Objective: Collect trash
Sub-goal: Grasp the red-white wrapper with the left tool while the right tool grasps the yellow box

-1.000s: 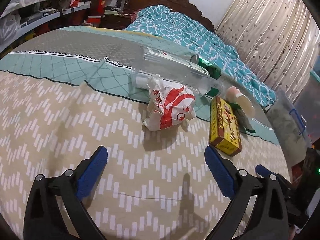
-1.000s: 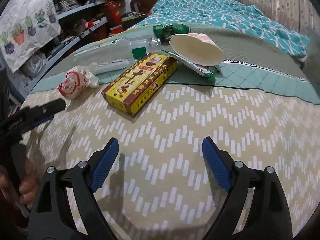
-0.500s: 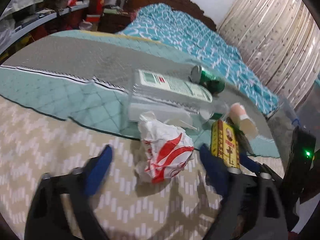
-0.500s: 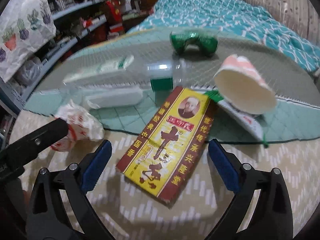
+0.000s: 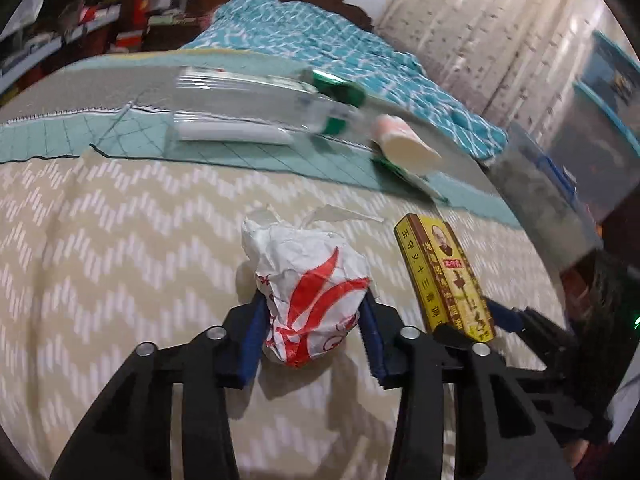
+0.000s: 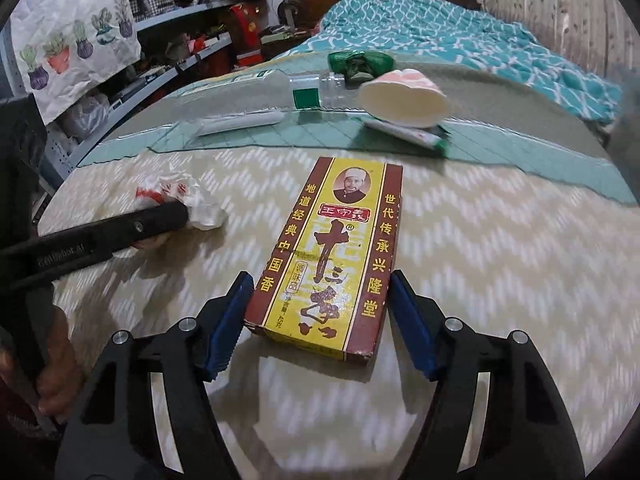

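Observation:
My left gripper (image 5: 312, 316) is shut on a crumpled white and red wrapper (image 5: 308, 288), which rests on the beige zigzag tablecloth (image 5: 120, 240). The wrapper also shows in the right wrist view (image 6: 188, 200), with the left gripper's finger (image 6: 120, 228) against it. My right gripper (image 6: 320, 312) is closed on the near end of a yellow and maroon spice box (image 6: 336, 248), pads against both of its long sides. The box also shows in the left wrist view (image 5: 444, 276), with the right gripper (image 5: 472, 320) on it.
Further back on the teal mat (image 6: 320, 136) lie a clear plastic bottle (image 6: 256, 92), a white tube (image 6: 240, 122), a paper cup (image 6: 404, 98), a green sachet (image 6: 412, 134) and a green can (image 6: 360, 62). A bed (image 6: 440, 28) stands behind, shelves (image 6: 160, 40) at left.
Both grippers moved forward and closed. The left one took hold of the wrapper. The right one closed on the box's near end.

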Motion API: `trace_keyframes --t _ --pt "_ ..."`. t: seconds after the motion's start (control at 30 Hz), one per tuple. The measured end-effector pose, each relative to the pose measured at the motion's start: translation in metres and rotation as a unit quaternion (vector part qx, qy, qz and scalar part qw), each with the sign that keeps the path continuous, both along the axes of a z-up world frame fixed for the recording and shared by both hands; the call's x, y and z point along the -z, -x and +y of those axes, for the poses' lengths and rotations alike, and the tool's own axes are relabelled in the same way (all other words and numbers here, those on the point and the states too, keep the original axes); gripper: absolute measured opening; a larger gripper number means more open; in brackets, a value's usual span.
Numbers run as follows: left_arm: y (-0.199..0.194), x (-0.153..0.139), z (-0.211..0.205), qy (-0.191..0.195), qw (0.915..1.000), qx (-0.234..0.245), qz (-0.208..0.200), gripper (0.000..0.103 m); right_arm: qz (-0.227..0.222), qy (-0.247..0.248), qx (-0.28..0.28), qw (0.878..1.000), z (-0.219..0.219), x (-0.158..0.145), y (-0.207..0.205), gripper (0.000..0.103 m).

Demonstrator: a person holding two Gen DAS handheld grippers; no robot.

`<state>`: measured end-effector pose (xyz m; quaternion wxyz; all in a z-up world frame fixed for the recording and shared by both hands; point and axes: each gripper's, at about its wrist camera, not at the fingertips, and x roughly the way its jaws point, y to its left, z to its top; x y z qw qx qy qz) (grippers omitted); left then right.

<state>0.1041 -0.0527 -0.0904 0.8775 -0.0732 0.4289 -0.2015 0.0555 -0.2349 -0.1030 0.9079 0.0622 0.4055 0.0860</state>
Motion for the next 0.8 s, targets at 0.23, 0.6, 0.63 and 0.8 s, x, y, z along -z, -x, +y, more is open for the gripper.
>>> trace_keyframes --t 0.23,0.6,0.63,0.8 --pt "0.029 0.011 -0.036 -0.095 0.9921 0.011 -0.081 0.079 -0.028 0.007 0.02 0.999 -0.007 0.005 0.022 0.092" --pt "0.027 0.0 0.007 -0.037 0.9974 -0.041 -0.046 0.081 -0.043 0.008 0.02 0.999 -0.009 -0.002 0.032 0.094" --pt "0.027 -0.005 0.012 -0.029 0.9972 -0.048 -0.048 0.083 -0.042 0.009 0.02 0.999 -0.009 -0.002 0.03 0.095" --pt "0.019 -0.017 0.016 -0.038 0.9959 -0.059 -0.056 0.086 -0.031 0.015 0.014 0.999 -0.006 -0.004 0.017 0.095"
